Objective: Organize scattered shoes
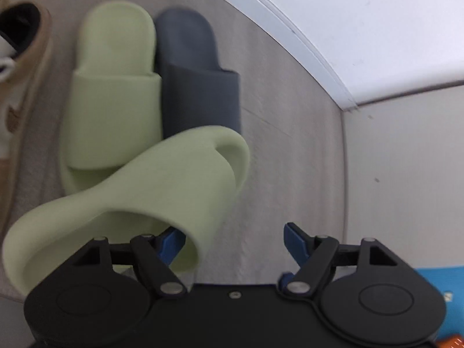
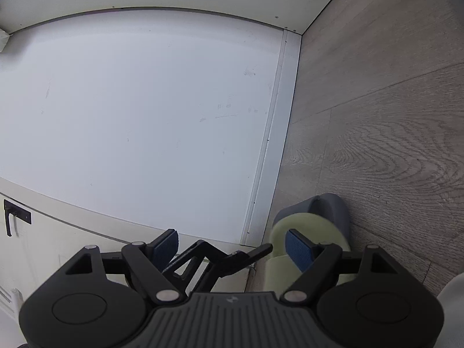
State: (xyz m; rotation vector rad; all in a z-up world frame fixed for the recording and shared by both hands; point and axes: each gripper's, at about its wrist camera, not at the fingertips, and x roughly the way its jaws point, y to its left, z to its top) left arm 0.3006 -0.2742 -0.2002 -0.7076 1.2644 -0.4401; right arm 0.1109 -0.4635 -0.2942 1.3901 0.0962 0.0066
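The left gripper [image 1: 232, 242] is standing wide open; its left finger is sitting inside the strap of a tilted green slide [image 1: 139, 200], gripping nothing. Beyond the fingers, a second green slide [image 1: 113, 92] is lying touching a grey slide [image 1: 197, 81]. The right gripper [image 2: 232, 246] is also hanging open, holding nothing.

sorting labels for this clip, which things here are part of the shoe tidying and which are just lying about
Part of the job:
- tilted green slipper, nearest the left gripper, whose jaws stand open
- flat green slipper
- dark grey slipper touching its side
- tan sneaker at the frame edge

Just there:
- white wall panel
- blue object
- black latch
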